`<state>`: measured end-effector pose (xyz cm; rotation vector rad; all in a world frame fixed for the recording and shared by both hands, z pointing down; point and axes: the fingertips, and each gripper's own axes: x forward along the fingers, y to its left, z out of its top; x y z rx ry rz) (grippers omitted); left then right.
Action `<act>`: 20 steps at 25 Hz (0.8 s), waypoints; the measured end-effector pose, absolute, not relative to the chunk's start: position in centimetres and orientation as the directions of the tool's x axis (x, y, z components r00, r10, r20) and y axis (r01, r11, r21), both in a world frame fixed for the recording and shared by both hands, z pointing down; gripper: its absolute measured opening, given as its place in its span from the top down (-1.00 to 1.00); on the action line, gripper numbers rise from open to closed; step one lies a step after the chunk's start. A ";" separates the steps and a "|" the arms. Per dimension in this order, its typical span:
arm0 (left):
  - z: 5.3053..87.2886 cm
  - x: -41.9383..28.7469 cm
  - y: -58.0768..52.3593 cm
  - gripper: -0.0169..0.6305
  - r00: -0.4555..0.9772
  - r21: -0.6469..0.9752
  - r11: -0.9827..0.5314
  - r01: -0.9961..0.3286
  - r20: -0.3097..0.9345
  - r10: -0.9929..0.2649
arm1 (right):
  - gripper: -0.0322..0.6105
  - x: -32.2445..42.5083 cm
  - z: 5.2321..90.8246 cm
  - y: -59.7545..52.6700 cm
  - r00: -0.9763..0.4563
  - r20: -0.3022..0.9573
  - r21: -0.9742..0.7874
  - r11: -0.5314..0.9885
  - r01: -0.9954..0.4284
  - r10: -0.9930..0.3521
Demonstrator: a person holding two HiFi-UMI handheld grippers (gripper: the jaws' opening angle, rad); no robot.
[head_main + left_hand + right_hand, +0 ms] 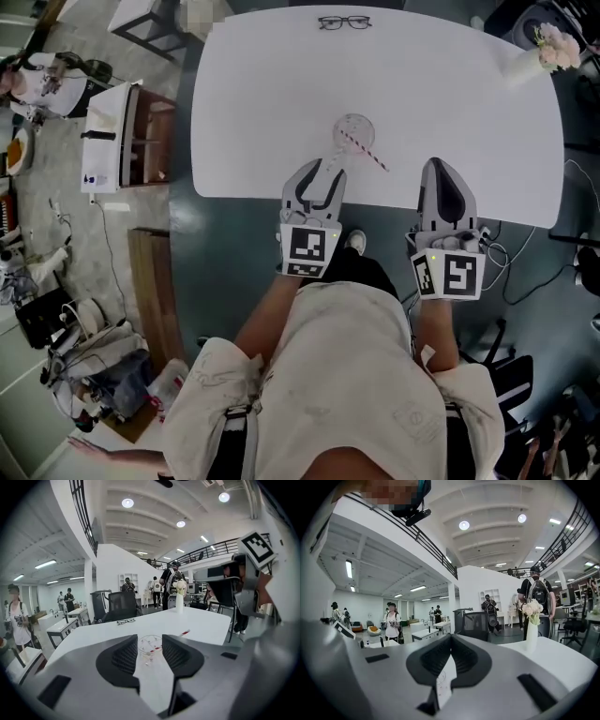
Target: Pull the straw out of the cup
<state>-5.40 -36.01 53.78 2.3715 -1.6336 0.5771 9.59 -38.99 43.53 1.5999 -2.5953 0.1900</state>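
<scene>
Your left hand-held gripper (326, 174) sits at the near edge of the white tabletop (272, 103). Its jaws stand wide apart with nothing held. The clear cup (354, 129) stands just ahead of the fingertips. In the left gripper view it shows through the gap between the two jaws, and neither pad touches it.

The red-and-white straw (367, 153) is in the cup. It leans over the rim toward you and to your right, and its free end hangs out over bare tabletop short of the near edge. That end lies between your two hand-held grippers, nearer the left one.

Your right hand-held gripper (441, 172) is also at the near edge, well to the right of the cup. The right gripper view shows its jaws closed together at the tips with nothing between them.

The cup stands close to the near edge, about midway along it. Around it the tabletop is bare on the left, the right and the far side. A pair of glasses (344, 22) lies by the far edge, well apart from the cup. A white vase of flowers (551, 49) stands at the far right corner. A black chair (119, 606) stands beyond the far edge.
</scene>
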 end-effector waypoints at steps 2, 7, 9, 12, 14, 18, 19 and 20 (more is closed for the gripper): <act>55.1 -5.4 -36.7 0.45 0.327 -0.038 -0.382 -0.924 0.442 -0.835 | 0.89 9.0 44.2 -39.5 -0.447 0.158 -0.055 0.445 -0.894 -0.880; 58.1 -5.0 -37.6 0.45 0.369 -0.005 -0.425 -0.905 0.486 -0.792 | 0.89 7.5 45.4 -40.3 -0.447 0.198 -0.041 0.448 -0.893 -0.872; 59.0 -5.0 -37.9 0.45 0.381 0.007 -0.435 -0.900 0.497 -0.780 | 0.89 7.1 45.7 -40.8 -0.442 0.207 -0.040 0.444 -0.895 -0.873; 59.7 -5.0 -38.4 0.45 0.397 0.022 -0.448 -0.894 0.502 -0.768 | 0.89 6.6 46.1 -41.3 -0.435 0.216 -0.037 0.438 -0.898 -0.874; 59.9 -4.8 -38.8 0.45 0.408 0.028 -0.457 -0.889 0.500 -0.764 | 0.89 6.6 46.3 -41.7 -0.431 0.222 -0.033 0.435 -0.900 -0.875; 60.3 -4.6 -39.4 0.45 0.431 0.039 -0.479 -0.877 0.508 -0.746 | 0.89 6.4 46.7 -42.2 -0.422 0.230 -0.032 0.427 -0.904 -0.877; 60.4 -4.5 -39.4 0.47 0.436 0.040 -0.485 -0.874 0.509 -0.743 | 0.89 6.3 46.6 -42.2 -0.421 0.230 -0.032 0.425 -0.904 -0.877; 60.4 -4.5 -39.4 0.49 0.439 0.040 -0.489 -0.871 0.508 -0.741 | 0.89 6.3 46.6 -42.3 -0.420 0.231 -0.033 0.425 -0.905 -0.878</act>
